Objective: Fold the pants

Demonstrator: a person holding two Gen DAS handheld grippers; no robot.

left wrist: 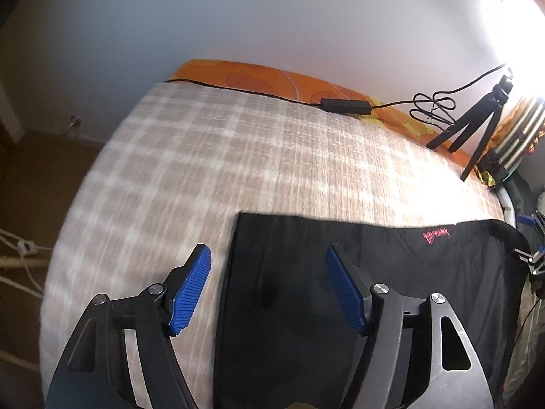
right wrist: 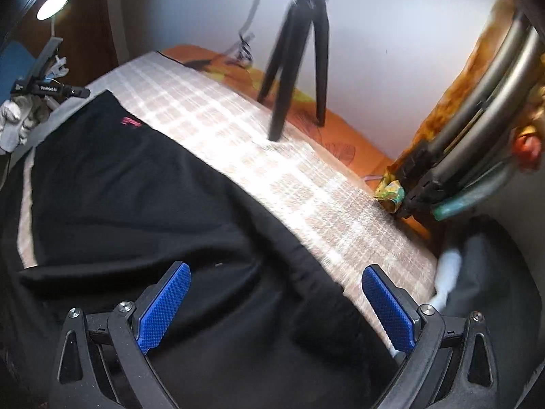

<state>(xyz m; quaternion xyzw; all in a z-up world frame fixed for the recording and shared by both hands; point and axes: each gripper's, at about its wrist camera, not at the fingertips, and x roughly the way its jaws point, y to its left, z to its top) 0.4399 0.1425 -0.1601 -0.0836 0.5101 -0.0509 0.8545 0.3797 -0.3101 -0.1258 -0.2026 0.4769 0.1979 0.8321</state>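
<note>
Though blurred, pants (right wrist: pixel 143 184) seemingly flat | near edge cropped | jaws apart

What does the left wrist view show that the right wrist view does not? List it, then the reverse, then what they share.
Only the left wrist view: a black power adapter box with its cable, lying across the far edge of the bed.

Only the right wrist view: a round lit lamp at upper left, and a crumpled green-yellow wrapper.

Both: the black pants with a pink logo, the beige checked bedcover, the black tripod, and open blue-padded grippers.
</note>
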